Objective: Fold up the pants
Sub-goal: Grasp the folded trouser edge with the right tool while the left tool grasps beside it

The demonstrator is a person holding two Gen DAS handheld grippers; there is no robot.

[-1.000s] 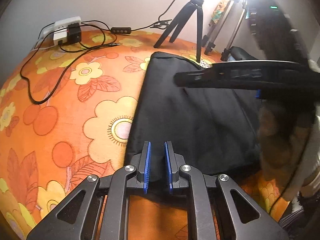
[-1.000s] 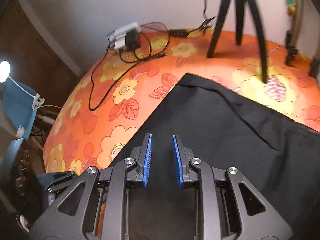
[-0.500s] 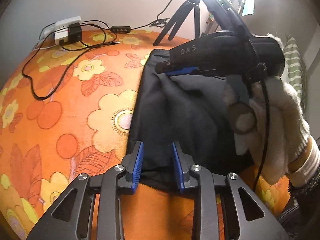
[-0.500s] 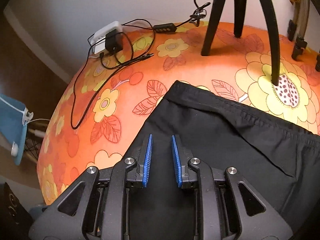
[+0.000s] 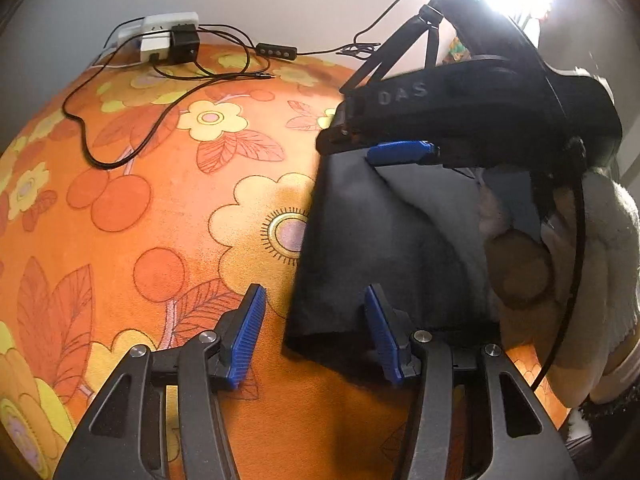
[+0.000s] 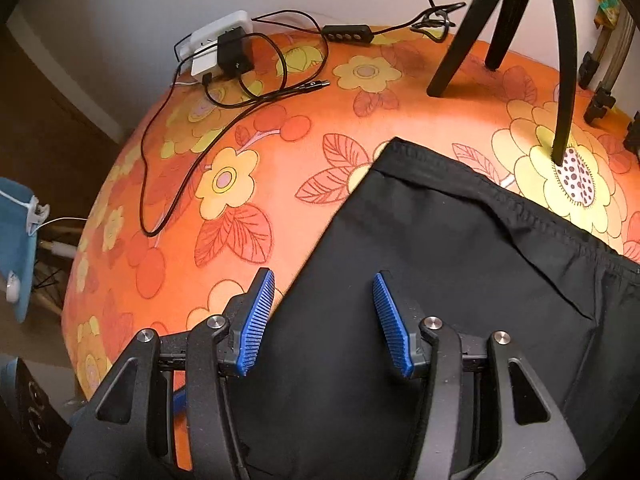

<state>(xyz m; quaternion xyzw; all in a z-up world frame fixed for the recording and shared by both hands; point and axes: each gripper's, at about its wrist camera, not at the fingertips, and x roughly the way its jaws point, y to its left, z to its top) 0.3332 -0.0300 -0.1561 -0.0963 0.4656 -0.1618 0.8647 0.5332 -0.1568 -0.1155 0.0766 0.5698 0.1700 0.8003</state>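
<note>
Black pants [image 5: 360, 248] lie folded flat on an orange flowered cloth [image 5: 160, 220]. My left gripper [image 5: 316, 336] is open over the pants' near left corner, its right finger above the fabric and its left finger above the cloth. My right gripper [image 6: 324, 320] is open and holds nothing, low over the pants [image 6: 460, 280] near their left edge, with the stitched waistband [image 6: 500, 196] beyond it. In the left wrist view the right gripper [image 5: 404, 152], held by a white gloved hand [image 5: 580, 272], hovers over the far part of the pants.
A white power strip with a black adapter [image 6: 224, 48] and loose black cables [image 6: 180, 168] lie at the far left of the cloth. A black tripod [image 6: 520, 40] stands at the far right. The cloth's edge drops off at the left [image 6: 76, 264].
Both grippers have opened wide from nearly shut and let go of the pants. The right gripper moved forward over the pants toward the waistband. The pants now lie flat.
</note>
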